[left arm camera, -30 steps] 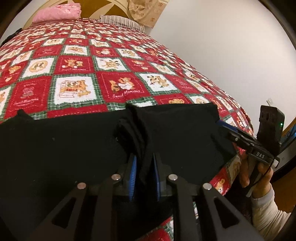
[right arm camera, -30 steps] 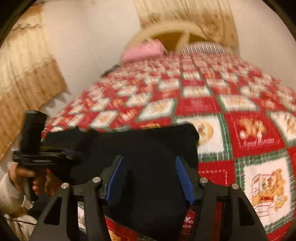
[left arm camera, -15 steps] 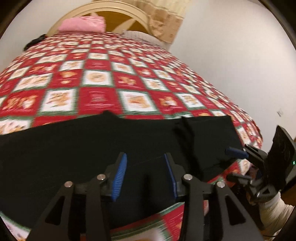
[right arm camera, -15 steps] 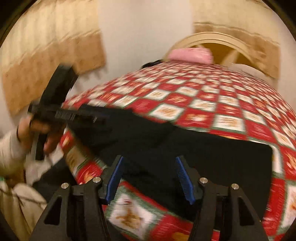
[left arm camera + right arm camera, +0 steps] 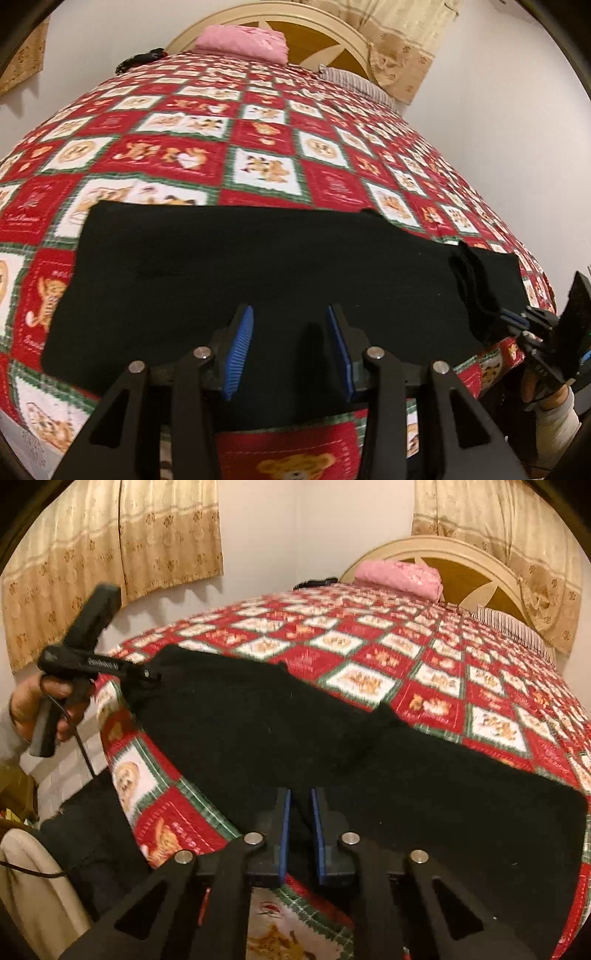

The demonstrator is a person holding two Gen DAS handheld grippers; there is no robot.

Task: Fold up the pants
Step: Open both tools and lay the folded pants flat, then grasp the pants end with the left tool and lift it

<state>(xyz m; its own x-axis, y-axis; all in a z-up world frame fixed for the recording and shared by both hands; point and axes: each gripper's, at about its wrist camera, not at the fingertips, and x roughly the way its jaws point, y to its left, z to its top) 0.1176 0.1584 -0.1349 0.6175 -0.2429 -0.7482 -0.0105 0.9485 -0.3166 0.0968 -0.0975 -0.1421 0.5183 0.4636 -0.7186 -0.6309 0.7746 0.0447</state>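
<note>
Bed cover: red, white and green patchwork quilt (image 5: 258, 144) with bear pictures, spread over the bed.
Headboard: cream arch (image 5: 480, 559) with brown panels.
Pink bundle: folded pink cloth (image 5: 243, 42) at the head end.
Pillow: striped (image 5: 513, 627), beside the headboard.
Curtains: beige, patterned (image 5: 110, 554), against a white wall.

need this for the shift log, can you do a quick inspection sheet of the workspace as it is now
surface: bed with a red, white and green patchwork quilt.
job's things: black pants laid flat across the near edge of the quilt, a bunched fold at one end.
clutter: folded pink blanket and striped pillow by the headboard.
grippers: left gripper open over the pants; right gripper shut on the pants, its jaws having just closed.
cables: thin black cable hanging from the left gripper's handle.
surroundings: white walls, beige curtains, cream headboard.
</note>
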